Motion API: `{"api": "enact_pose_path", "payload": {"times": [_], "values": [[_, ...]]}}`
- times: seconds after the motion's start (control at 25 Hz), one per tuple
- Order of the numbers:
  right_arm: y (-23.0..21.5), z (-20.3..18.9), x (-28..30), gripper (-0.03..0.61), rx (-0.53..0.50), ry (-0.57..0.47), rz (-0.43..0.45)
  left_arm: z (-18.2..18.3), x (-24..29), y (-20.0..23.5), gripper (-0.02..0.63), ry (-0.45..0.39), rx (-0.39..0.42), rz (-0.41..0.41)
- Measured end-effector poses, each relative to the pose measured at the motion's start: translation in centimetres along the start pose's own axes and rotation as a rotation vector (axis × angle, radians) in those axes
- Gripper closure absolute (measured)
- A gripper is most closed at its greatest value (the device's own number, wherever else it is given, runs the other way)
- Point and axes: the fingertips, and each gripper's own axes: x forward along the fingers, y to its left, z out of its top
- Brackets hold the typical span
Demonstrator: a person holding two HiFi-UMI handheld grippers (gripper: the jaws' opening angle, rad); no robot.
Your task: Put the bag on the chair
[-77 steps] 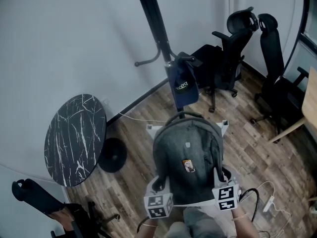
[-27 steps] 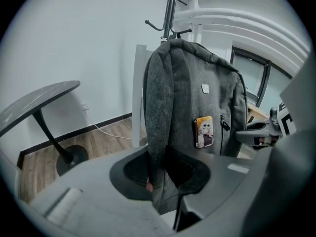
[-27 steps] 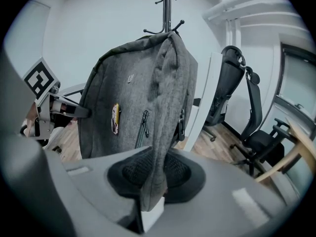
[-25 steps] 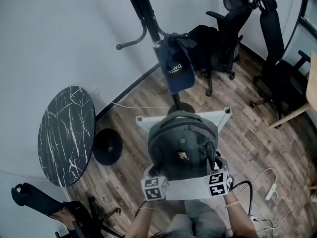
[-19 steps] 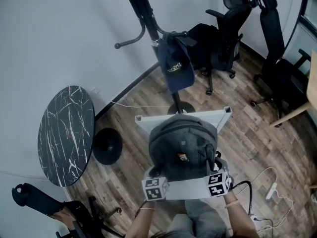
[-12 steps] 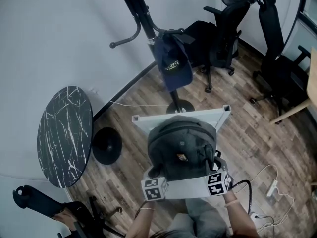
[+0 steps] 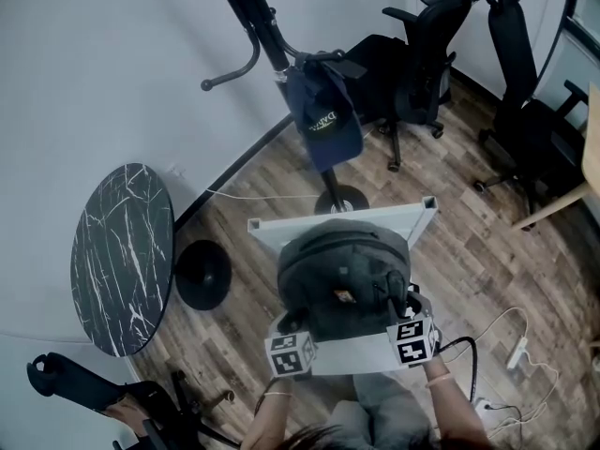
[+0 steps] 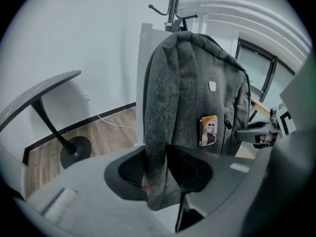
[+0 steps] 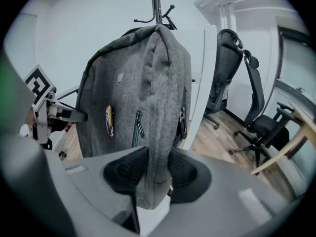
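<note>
Has the grey bag [image 7: 342,275] upright on the seat of the white chair [image 7: 417,216], back panel against the backrest, front pocket with a small yellow tag [image 7: 343,295] turned toward the head camera. Reaches in from below with both tools, one at each lower corner of the bag. Shows the left gripper [image 8: 157,168] with jaws apart, having just been opening, a fold of the bag's grey side fabric hanging loose between the black pads. Shows the right gripper [image 9: 157,171] likewise parted and just opened wider, the opposite side edge of the bag standing in the gap between its pads. Places the chair on a wooden floor [image 7: 469,251], just in front of a black coat stand [image 7: 255,17] with a dark blue cap [image 7: 325,120] hung on it. Includes a round black marble table [image 7: 127,251] well off to the left beside the wall, and black office chairs [image 7: 422,54] at the far right.
</note>
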Motion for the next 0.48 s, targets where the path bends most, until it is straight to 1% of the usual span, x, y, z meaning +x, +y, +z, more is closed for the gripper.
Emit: {"api": "enact_pose_path", "payload": {"times": [0.2, 0.36, 0.48], "values": [[-0.1, 0.0, 0.0, 0.444, 0.009, -0.003, 0.001, 0.0, -0.2, -0.1, 0.459, 0.007, -0.017, -0.014], [-0.1, -0.2, -0.4, 0.419, 0.024, 0.0, 0.0, -0.2, -0.7, -0.4, 0.415, 0.01, -0.028, -0.017], [-0.5, -0.2, -0.8, 0.419, 0.044, -0.006, -0.009, -0.5, -1.3, -0.6, 0.414, 0.008, -0.017, -0.016]]}}
